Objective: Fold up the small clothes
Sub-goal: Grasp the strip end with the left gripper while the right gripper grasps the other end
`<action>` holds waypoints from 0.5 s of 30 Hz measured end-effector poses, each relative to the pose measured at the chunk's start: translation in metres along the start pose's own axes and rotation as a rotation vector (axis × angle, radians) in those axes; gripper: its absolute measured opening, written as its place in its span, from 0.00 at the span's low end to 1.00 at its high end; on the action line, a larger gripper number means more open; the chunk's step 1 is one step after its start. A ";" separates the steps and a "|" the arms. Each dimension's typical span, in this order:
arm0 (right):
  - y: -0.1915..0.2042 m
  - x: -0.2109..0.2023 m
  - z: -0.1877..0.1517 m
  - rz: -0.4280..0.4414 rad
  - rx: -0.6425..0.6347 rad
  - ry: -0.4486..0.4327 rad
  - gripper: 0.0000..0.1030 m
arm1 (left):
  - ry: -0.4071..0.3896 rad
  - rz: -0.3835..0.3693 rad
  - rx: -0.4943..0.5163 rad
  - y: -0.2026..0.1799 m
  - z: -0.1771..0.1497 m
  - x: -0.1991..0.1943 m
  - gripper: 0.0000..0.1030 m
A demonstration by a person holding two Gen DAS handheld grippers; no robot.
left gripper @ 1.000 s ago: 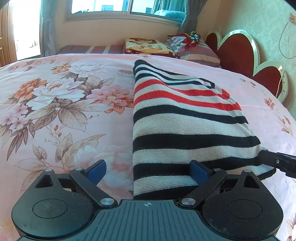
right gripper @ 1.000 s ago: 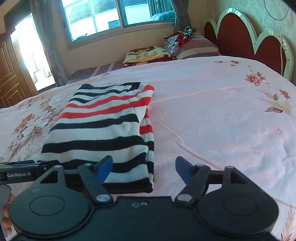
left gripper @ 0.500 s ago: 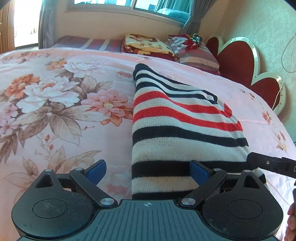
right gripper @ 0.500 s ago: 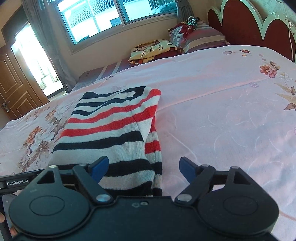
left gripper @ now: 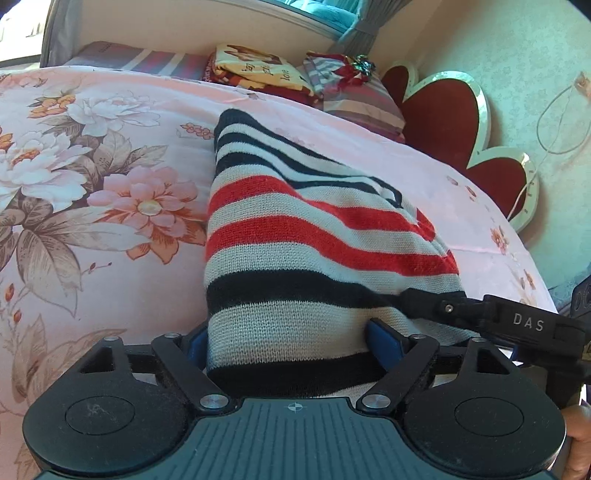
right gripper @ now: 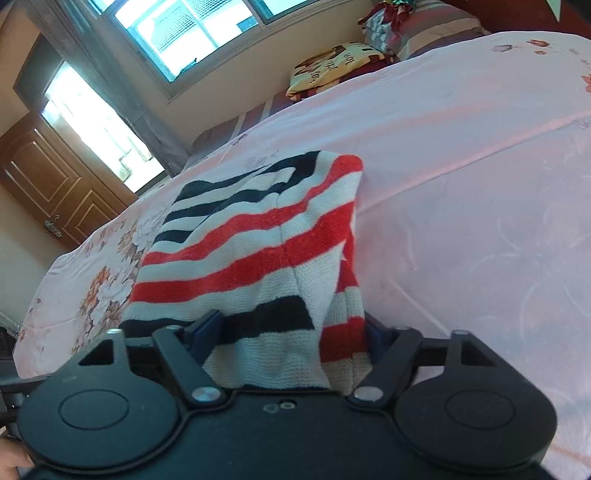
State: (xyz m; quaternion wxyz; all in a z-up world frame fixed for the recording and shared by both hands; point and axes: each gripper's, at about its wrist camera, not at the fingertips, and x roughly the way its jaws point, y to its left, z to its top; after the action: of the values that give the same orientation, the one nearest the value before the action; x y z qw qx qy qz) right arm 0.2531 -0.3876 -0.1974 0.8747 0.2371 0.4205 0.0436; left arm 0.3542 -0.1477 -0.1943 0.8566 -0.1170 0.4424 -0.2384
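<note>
A knitted striped sweater (left gripper: 295,236) in black, white and red lies folded on the pink floral bedspread (left gripper: 92,206). Its near hem rises into both grippers. My left gripper (left gripper: 291,341) has the near left part of the hem between its blue pads and is shut on it. My right gripper (right gripper: 291,332) holds the near right part of the same sweater (right gripper: 258,251), with the fabric bunched between its blue pads. The right gripper's finger (left gripper: 480,314) shows at the right in the left wrist view.
Folded blankets and a striped pillow (left gripper: 332,85) lie at the head of the bed beside a red heart-shaped headboard (left gripper: 443,122). A window (right gripper: 192,29) and a wooden door (right gripper: 48,184) are beyond the far side of the bed.
Both grippers have moved forward and down onto the sweater's near hem and closed on it. The hem now lifts off the bedspread.
</note>
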 end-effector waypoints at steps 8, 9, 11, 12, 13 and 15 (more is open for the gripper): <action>0.001 0.006 0.004 -0.012 0.000 -0.013 0.52 | -0.009 0.014 0.020 -0.005 0.003 0.003 0.74; 0.003 0.007 0.004 -0.021 -0.001 -0.019 0.53 | -0.009 0.018 0.024 -0.006 0.004 0.003 0.73; 0.006 0.005 0.002 -0.035 0.006 -0.030 0.51 | -0.013 0.025 0.039 -0.009 0.003 0.000 0.69; 0.009 0.002 0.001 -0.041 0.007 -0.041 0.47 | -0.022 0.031 0.052 -0.011 0.002 -0.003 0.65; 0.013 -0.001 0.000 -0.045 0.002 -0.056 0.45 | -0.031 0.038 0.068 -0.014 0.002 -0.006 0.63; 0.019 -0.007 -0.001 -0.047 -0.004 -0.081 0.38 | -0.047 0.048 0.088 -0.017 0.003 -0.012 0.57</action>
State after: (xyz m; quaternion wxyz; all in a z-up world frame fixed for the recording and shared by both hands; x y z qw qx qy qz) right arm 0.2502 -0.3725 -0.1850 0.8921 0.2271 0.3902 0.0145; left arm 0.3452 -0.1559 -0.1774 0.8765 -0.0744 0.4139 -0.2343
